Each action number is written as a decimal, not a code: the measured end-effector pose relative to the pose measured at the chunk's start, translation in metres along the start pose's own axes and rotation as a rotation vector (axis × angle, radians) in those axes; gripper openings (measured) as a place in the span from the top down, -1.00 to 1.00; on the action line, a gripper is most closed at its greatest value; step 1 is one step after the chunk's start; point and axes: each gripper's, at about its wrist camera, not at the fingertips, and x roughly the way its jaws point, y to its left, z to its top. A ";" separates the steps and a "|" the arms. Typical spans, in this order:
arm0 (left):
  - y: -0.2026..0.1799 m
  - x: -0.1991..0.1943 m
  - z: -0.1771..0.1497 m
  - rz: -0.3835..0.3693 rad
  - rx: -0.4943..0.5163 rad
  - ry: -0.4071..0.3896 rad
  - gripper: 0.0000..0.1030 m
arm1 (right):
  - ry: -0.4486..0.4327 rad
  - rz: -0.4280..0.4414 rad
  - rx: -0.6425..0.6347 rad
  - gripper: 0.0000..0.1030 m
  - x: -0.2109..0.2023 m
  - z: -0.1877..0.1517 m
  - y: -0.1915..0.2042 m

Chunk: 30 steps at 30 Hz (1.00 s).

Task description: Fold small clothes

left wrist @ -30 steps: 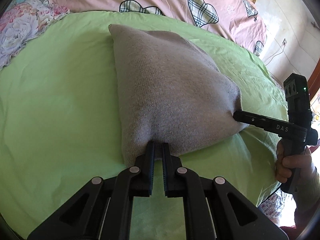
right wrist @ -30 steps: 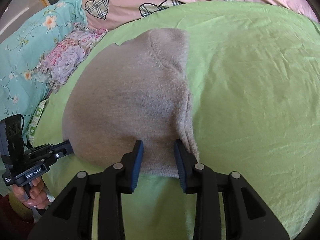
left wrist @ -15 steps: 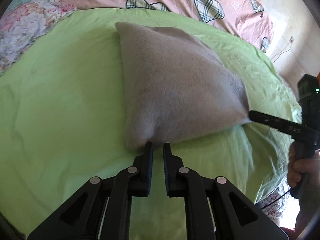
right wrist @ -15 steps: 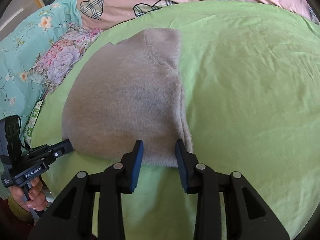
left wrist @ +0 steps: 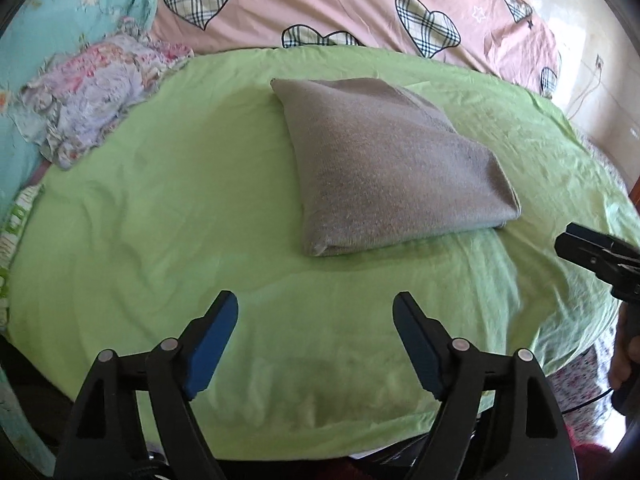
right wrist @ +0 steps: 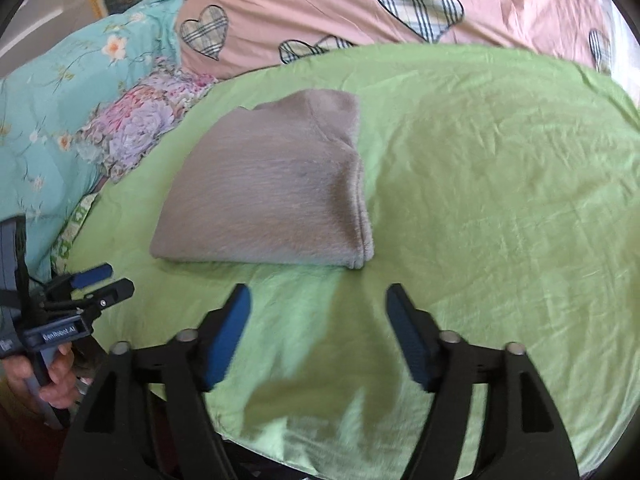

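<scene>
A grey knit garment [left wrist: 384, 168] lies folded into a compact rectangle on the green sheet [left wrist: 160, 208]; it also shows in the right wrist view [right wrist: 272, 200]. My left gripper [left wrist: 316, 316] is open and empty, held back from the garment's near edge. My right gripper [right wrist: 318, 308] is open and empty too, just short of the garment's near edge. The right gripper shows at the right edge of the left wrist view [left wrist: 596, 252]. The left gripper shows at the left of the right wrist view [right wrist: 100, 280], with its jaws apart.
A pink quilt with plaid hearts [left wrist: 340, 4] lies behind the green sheet. A floral cloth heap [left wrist: 100, 92] and a turquoise floral cover [right wrist: 60, 96] lie at the left. The sheet's front edge [left wrist: 320, 420] drops off near the grippers.
Both grippers have let go of the garment's near corners, opened wide and drawn back. The garment has dropped flat on the sheet.
</scene>
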 end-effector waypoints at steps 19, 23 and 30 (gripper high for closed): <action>0.005 -0.001 0.006 0.054 0.020 -0.052 -0.80 | -0.001 0.024 -0.071 -0.74 0.008 -0.009 0.032; 0.009 0.013 0.018 0.044 0.003 -0.023 -0.81 | 0.003 0.023 -0.105 -0.74 0.016 -0.001 0.038; 0.001 0.033 0.039 0.074 0.028 0.021 -0.81 | 0.066 0.027 -0.115 -0.74 0.037 0.019 0.041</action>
